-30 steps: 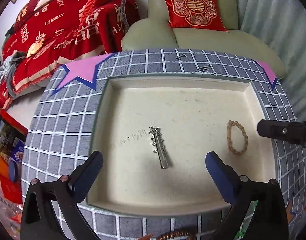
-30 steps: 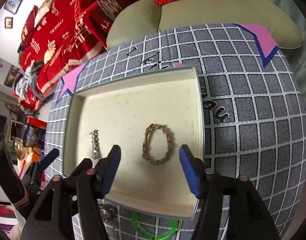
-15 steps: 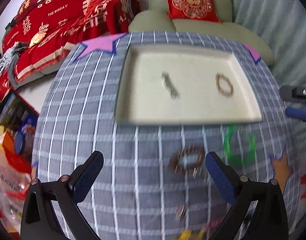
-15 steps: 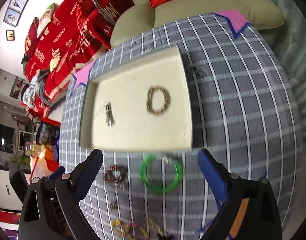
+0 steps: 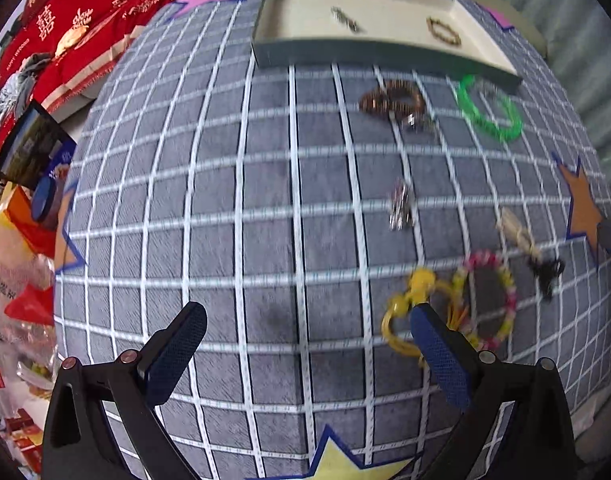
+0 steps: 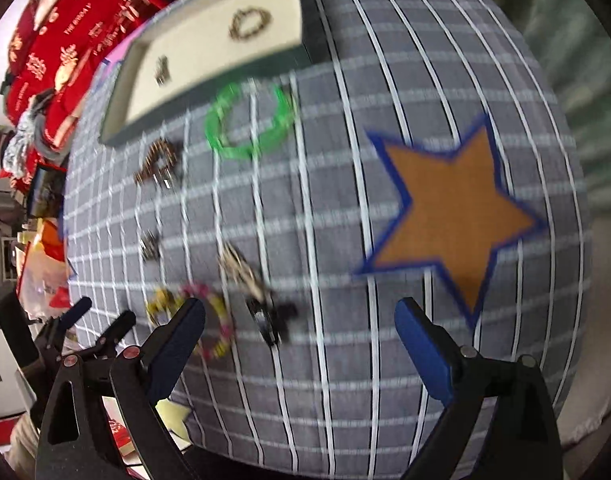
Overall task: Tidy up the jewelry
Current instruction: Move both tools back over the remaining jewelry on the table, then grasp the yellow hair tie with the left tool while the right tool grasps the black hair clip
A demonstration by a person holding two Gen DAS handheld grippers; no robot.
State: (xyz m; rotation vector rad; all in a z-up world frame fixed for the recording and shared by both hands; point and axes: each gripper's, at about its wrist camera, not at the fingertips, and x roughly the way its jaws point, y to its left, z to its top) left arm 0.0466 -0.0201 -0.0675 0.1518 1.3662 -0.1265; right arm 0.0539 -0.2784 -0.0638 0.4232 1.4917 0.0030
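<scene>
Pink bead bracelet (image 6: 215,322) beside right claw (image 6: 301,320)

Blurred: brown bead bracelet (image 6: 159,164), small silver piece (image 6: 149,245), tasselled item (image 6: 257,292); their details I cannot tell. My right pad hides part of the yellow bracelet (image 5: 401,320). Yellow star (image 5: 345,464) cut off at bottom edge.

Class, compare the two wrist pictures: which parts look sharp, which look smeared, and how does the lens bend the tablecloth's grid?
Left wrist view: the left tool is crisp, the green bangle and tray are smeared, and the grid bulges like a dome. Right wrist view: the right tool is sharp, blur is heavier on the bangle and orange star, and the grid lines curve outward.
</scene>
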